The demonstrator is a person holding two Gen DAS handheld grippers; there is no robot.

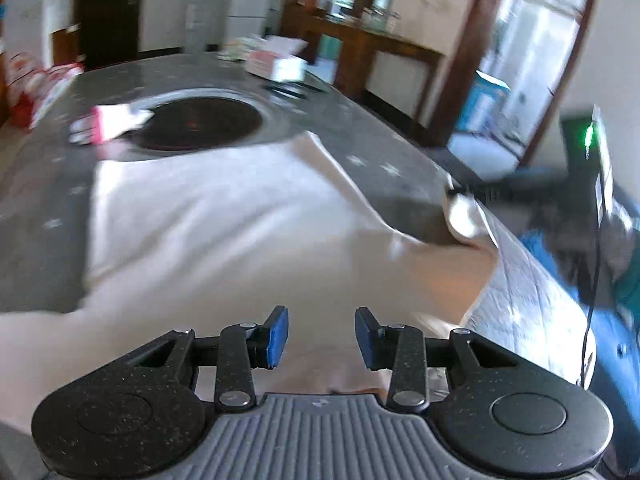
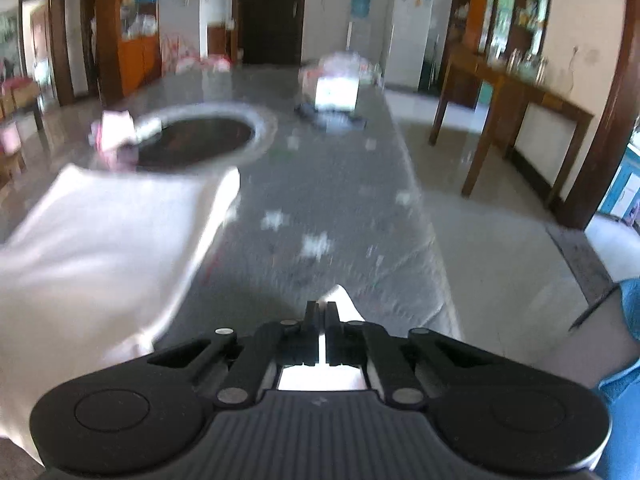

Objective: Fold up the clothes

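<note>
A pale pink-white garment lies spread on the grey table. My left gripper is open, its blue pads hovering over the garment's near part. In the left wrist view my right gripper shows at the table's right edge, holding up a corner of the cloth. In the right wrist view my right gripper is shut on a white fold of the garment, and the rest of the garment trails off to the left.
A round dark inset sits in the table's middle with a pink-white packet beside it. Boxes and papers lie at the far end. A wooden side table and cabinets stand to the right. The view is motion-blurred.
</note>
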